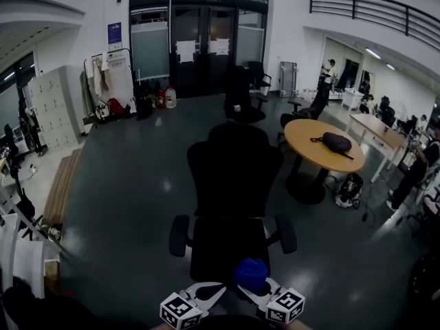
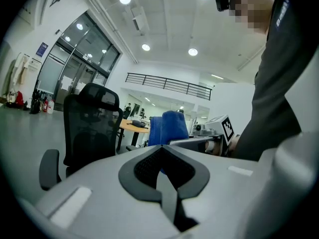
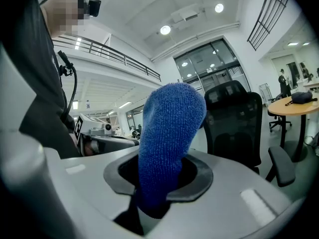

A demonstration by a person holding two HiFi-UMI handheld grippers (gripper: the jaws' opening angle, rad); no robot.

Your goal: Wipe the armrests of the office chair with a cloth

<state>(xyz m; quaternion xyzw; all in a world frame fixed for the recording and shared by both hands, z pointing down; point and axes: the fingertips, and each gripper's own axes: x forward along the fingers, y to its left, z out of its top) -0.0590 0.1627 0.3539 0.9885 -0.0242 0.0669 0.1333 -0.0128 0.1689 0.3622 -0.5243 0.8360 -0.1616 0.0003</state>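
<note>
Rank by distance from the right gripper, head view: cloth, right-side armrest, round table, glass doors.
1. Cloth: clamped in the right gripper, bottom centre.
2. Armrest: just ahead, on the right.
3. Round table: farther back, right side.
4. Glass doors: at the far wall, top centre.

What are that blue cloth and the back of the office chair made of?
Cloth: probably microfibre or terry. It is matte, with a fuzzy, looped nap all over.
Chair back: seems to be black mesh stretched on a dark frame, likely plastic. The room shows faintly through it.
</note>
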